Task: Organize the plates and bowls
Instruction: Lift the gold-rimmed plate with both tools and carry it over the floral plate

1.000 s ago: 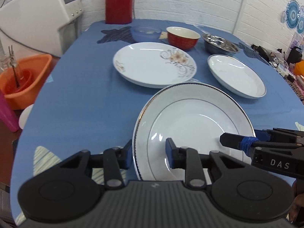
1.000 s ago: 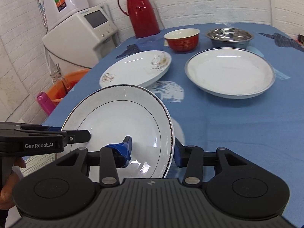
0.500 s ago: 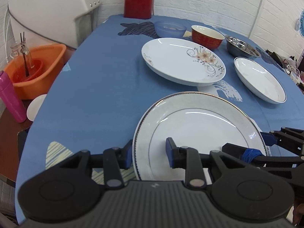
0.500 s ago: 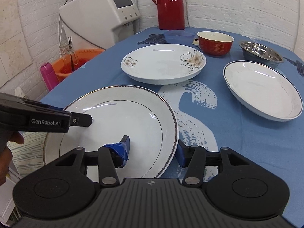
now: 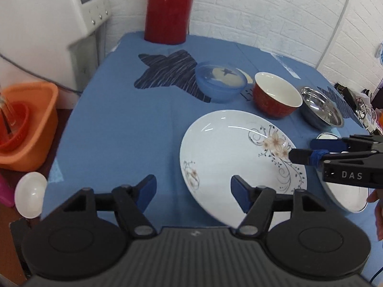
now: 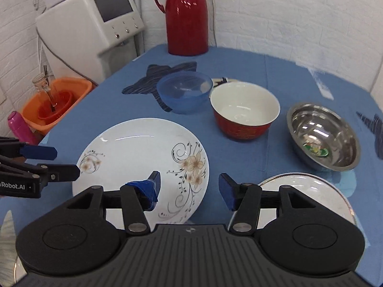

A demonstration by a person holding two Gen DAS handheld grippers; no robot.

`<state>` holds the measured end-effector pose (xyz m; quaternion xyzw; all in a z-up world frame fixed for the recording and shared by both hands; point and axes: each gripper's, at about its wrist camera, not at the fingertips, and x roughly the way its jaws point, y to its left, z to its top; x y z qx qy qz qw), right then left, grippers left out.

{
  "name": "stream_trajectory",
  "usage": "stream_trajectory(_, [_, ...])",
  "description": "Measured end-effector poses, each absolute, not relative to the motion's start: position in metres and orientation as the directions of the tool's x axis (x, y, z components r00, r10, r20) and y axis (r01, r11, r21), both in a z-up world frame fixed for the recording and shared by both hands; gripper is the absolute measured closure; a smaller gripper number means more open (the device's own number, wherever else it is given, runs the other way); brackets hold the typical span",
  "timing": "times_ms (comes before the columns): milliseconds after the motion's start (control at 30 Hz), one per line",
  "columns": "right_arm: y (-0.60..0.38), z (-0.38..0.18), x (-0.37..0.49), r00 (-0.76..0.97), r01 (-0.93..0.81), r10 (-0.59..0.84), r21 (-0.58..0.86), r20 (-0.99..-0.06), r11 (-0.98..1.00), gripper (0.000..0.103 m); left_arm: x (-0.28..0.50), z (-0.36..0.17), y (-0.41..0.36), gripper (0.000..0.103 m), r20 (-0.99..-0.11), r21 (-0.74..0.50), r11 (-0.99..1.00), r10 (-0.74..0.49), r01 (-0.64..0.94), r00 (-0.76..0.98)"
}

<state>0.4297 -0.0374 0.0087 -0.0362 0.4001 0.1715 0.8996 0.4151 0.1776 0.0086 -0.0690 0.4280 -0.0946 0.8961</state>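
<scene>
The left gripper hangs with its fingers spread wide, gripping nothing, its right finger over the near rim of the flowered plate. Right of that, the right gripper also stands wide open and empty, straddling the plate's right edge. The gold-rimmed plate lies beside it, below the steel bowl.

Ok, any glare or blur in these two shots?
Left wrist view: white streaks of glare on the red flask and flowered plate; edges smeared. Right wrist view: bright reflections inside the steel bowl; the brick wall bends near the edges.
</scene>
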Motion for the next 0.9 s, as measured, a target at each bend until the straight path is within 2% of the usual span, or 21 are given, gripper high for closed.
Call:
stream_trajectory(167, [-0.03, -0.02, 0.461, 0.564, -0.307, 0.261, 0.095, -0.784, 0.947, 0.063, 0.443, -0.01, 0.17, 0.035, -0.794, -0.196, 0.975, -0.22, 0.103, 0.567])
stream_trajectory(233, [-0.028, -0.027, 0.461, 0.548, -0.318, 0.28, 0.113, -0.788, 0.941, 0.062, 0.448, -0.014, 0.167, 0.038, -0.799, -0.184, 0.977, -0.215, 0.111, 0.561])
stream_trajectory(300, [-0.027, -0.029, 0.457, 0.559, -0.337, 0.291, 0.108, -0.776, 0.935, 0.061, 0.448, -0.019, 0.164, 0.048, -0.805, -0.196, 0.973, -0.232, 0.124, 0.546])
stream_trajectory(367, [-0.026, -0.031, 0.452, 0.572, -0.348, 0.301, 0.106, -0.763, 0.932, 0.061, 0.447, -0.021, 0.159, 0.051, -0.801, -0.179, 0.975, -0.221, 0.13, 0.557])
stream_trajectory(400, [-0.027, -0.031, 0.451, 0.573, -0.349, 0.314, 0.122, -0.757, 0.929, 0.059, 0.447, -0.021, 0.157, 0.058, -0.8, -0.162, 0.978, -0.208, 0.131, 0.563])
stream_trajectory(467, [-0.026, -0.032, 0.45, 0.576, -0.375, 0.333, 0.121, -0.747, 0.919, 0.064, 0.445, -0.021, 0.154, 0.067, -0.795, -0.155, 0.979, -0.205, 0.136, 0.571])
stream_trajectory(533, [-0.026, -0.033, 0.447, 0.588, -0.376, 0.335, 0.117, -0.737, 0.919, 0.069, 0.445, -0.02, 0.155, 0.07, -0.795, -0.158, 0.981, -0.194, 0.112, 0.574])
stream_trajectory(600, [-0.029, -0.033, 0.445, 0.589, -0.369, 0.339, 0.128, -0.733, 0.92, 0.074, 0.446, -0.019, 0.16, 0.082, -0.796, -0.186, 0.979, -0.199, 0.083, 0.572])
stream_trajectory(767, [-0.031, -0.028, 0.434, 0.569, -0.342, 0.339, 0.159, -0.749, 0.926, 0.075, 0.438, -0.01, 0.158, 0.083, -0.807, -0.184, 0.981, -0.19, 0.068, 0.559])
stream_trajectory(900, [-0.035, -0.012, 0.422, 0.578, -0.31, 0.358, 0.208, -0.733, 0.928, 0.074, 0.428, 0.018, 0.155, 0.084, -0.786, -0.155, 0.985, -0.168, 0.073, 0.596])
